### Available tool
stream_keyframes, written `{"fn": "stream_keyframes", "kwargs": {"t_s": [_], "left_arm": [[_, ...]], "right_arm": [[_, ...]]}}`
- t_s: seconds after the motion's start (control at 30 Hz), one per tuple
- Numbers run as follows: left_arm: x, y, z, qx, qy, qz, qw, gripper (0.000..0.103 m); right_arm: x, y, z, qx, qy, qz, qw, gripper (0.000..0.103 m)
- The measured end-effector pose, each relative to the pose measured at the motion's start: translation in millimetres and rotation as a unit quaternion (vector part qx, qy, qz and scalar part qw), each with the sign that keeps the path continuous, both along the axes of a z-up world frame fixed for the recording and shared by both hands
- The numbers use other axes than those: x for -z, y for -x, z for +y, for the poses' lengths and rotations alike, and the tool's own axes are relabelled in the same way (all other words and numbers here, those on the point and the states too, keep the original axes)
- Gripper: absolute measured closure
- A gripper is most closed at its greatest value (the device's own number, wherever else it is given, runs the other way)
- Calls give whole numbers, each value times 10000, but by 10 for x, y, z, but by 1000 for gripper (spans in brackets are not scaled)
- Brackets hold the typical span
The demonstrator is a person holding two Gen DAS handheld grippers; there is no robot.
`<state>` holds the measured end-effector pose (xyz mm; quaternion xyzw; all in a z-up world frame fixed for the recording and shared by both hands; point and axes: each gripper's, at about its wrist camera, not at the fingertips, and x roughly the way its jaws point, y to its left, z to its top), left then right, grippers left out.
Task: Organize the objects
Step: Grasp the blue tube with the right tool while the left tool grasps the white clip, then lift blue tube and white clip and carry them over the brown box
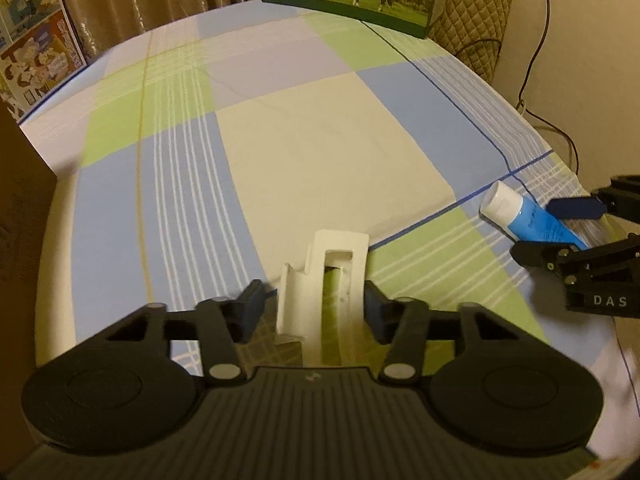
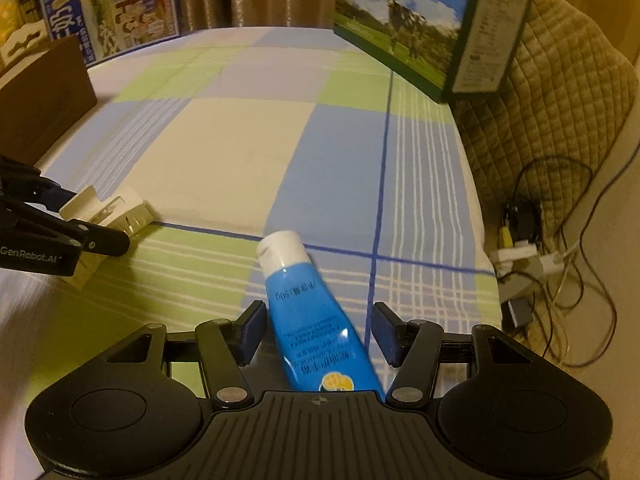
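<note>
A white plastic holder (image 1: 340, 244) lies on the checked cloth (image 1: 320, 140), and my left gripper (image 1: 316, 306) has a blue pad against each of its sides. The right wrist view shows the same holder (image 2: 120, 208) at the left, inside the left gripper (image 2: 96, 220). A blue tube with a white cap (image 2: 308, 312) runs slanted between the fingers of my right gripper (image 2: 320, 330), cap end pointing away. The jaws are closed onto its wider lower body. In the left wrist view the tube (image 1: 520, 212) sits at the far right within the right gripper (image 1: 538, 229).
A box with a cow picture (image 2: 400, 32) stands at the back right. A cartoon-printed box (image 2: 112, 8) stands at the back left. A brown box (image 2: 44, 92) is at the left edge. Off the right edge are a quilted cover (image 2: 560, 100) and tangled cables (image 2: 540, 240).
</note>
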<state>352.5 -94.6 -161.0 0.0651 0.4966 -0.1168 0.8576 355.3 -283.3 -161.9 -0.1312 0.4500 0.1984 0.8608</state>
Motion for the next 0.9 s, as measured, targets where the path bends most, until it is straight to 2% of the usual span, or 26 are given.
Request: {"fn": "stream_keyframes", "kwargs": {"t_s": [0.07,0.13,0.2,0.5,0.6,0.9], "left_arm": [[13,13,27,-9,72,17,10000,63],[7,34,44,-30,25,-14,10000,63],[0,59,83,-94,0,-24,10000,64],[-43,382,401,-560,-109,107,9983,66],[-53,595,531,-764,-63,171,9969,66],[-93,1269,813,-1214,-235,246,9920,66]], "right_arm": [[7,-9,62,-146,51,-15,9999,52],[13,-16,119,-233,46,2,9997,63],[22,-9,176,-349,15,49,9994,67],[49,252,474,-751,-55,225,9969,68],[59,400,603,-933,-102,309,9951,68],[77,996,949,-1721,-184,431,9840,68]]}}
